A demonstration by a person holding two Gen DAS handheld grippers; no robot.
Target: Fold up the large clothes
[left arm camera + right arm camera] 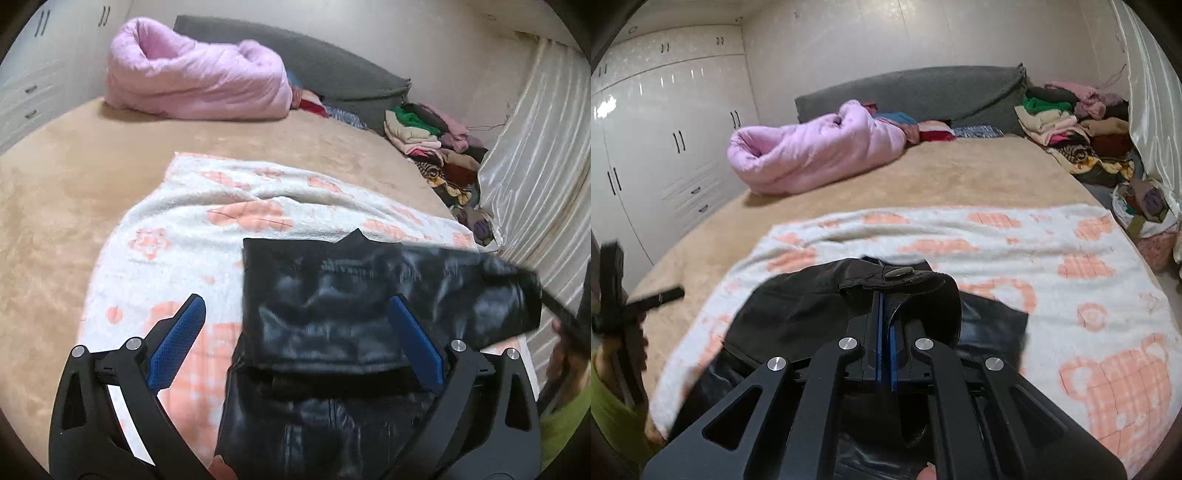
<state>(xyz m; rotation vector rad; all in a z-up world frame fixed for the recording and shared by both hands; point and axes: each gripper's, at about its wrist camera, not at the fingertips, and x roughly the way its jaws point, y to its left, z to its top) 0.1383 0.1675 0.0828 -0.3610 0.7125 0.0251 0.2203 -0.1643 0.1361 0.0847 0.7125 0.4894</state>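
A black leather jacket [332, 314] lies on a white towel blanket with peach patterns [177, 236], spread over the tan bed [55, 192]. My left gripper [297, 332] hovers over the jacket with its blue pads [177, 339] wide apart and nothing pressed between them. One part of the jacket stretches off to the right edge of the left wrist view. In the right wrist view my right gripper [884, 295] is shut on a flap of the jacket [812, 306] that carries a snap button [897, 273], and holds it above the blanket [1052, 266].
A rolled pink quilt [812, 158] and a grey headboard cushion [923, 92] sit at the far end of the bed. A pile of mixed clothes [1078, 136] lies at the far right by a shiny curtain [535, 177]. White wardrobes [665, 147] line the left wall.
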